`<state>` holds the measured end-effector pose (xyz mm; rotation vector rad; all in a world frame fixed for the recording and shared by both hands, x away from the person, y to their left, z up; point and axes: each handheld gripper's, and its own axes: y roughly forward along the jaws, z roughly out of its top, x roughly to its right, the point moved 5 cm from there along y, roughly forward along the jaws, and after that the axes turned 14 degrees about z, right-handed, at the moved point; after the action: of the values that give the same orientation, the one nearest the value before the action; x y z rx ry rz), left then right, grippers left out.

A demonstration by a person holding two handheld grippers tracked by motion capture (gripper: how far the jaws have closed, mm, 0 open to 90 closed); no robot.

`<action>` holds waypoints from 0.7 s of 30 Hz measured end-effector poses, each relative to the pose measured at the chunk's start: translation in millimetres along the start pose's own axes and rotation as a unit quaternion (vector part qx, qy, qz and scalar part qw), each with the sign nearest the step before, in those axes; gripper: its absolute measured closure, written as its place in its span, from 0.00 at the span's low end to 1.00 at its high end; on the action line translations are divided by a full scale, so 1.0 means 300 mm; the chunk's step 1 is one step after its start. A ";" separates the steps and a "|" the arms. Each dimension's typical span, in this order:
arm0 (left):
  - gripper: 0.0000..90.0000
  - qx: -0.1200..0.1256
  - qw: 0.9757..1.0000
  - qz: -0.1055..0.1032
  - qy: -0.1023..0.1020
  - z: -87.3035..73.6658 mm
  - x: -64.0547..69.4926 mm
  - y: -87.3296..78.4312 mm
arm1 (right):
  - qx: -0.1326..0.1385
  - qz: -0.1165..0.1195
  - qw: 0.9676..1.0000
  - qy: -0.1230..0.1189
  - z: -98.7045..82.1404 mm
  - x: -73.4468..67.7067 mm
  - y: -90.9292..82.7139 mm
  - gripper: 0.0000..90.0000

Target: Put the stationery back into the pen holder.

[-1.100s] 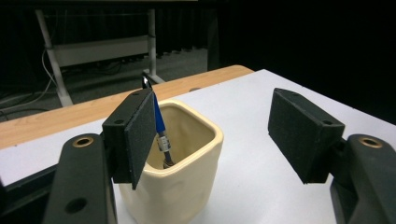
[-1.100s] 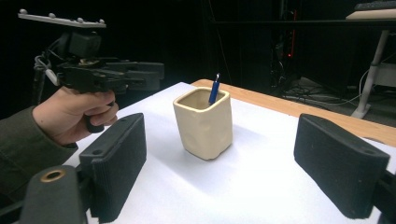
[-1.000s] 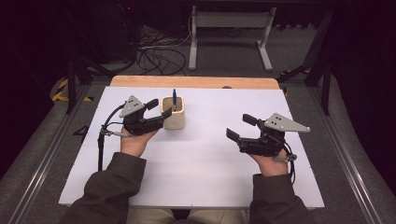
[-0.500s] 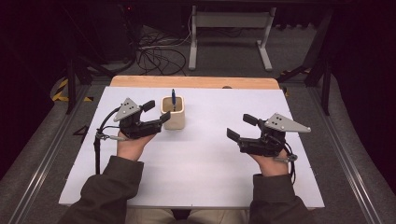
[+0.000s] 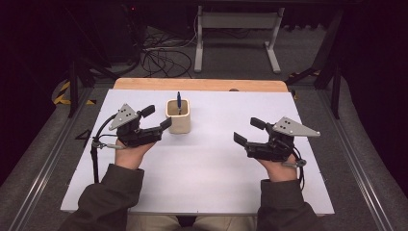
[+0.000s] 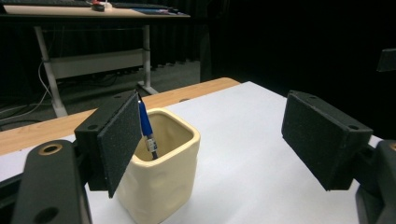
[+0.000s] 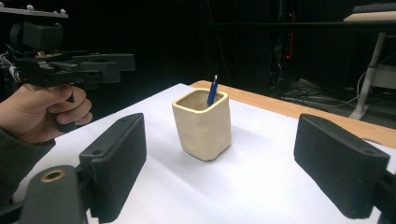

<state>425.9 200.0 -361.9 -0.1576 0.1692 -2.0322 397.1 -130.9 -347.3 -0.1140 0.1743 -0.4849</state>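
Observation:
A cream square cup (image 5: 178,122) stands on the white tabletop (image 5: 211,168), left of centre, with a blue pen (image 5: 178,102) upright inside it. My left gripper (image 5: 158,117) is open just left of the cup, its nearer jaw a short gap from the cup's wall. In the left gripper view the cup (image 6: 161,182) and pen (image 6: 145,128) sit beside the left jaw, with nothing between the jaws. My right gripper (image 5: 248,131) is open and empty on the right side, well apart from the cup (image 7: 203,126).
A wooden strip (image 5: 199,84) runs along the table's far edge. Beyond it are a desk frame (image 5: 235,21) and floor cables (image 5: 161,55). Metal rails (image 5: 43,168) flank the table. The person's hand holding the left gripper (image 7: 70,65) shows in the right gripper view.
My left gripper has drawn back a little to the left and toward the person, away from the cup. The right gripper, cup and pen have stayed put.

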 end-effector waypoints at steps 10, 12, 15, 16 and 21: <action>0.22 0.005 1.000 0.000 0.002 -0.002 -0.005 -0.040 | 0.002 0.000 1.000 -0.001 0.000 -0.001 -0.002 0.20; 0.22 0.006 1.000 0.001 0.002 -0.004 -0.008 -0.048 | 0.002 0.000 1.000 -0.001 0.000 -0.001 -0.002 0.20; 0.22 0.007 1.000 0.003 0.004 -0.006 -0.011 -0.058 | 0.002 -0.001 1.000 -0.001 0.000 -0.001 -0.003 0.20; 0.22 0.006 1.000 0.003 0.005 -0.006 -0.012 -0.061 | 0.002 -0.001 1.000 -0.001 0.000 0.000 -0.003 0.20; 0.22 0.010 1.000 0.003 0.006 -0.003 -0.012 -0.079 | 0.002 0.000 1.000 -0.002 0.000 -0.001 -0.004 0.20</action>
<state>406.6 213.9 -358.4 -0.1311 0.1563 -2.0281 396.3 -131.7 -347.2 -0.1105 0.1702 -0.4855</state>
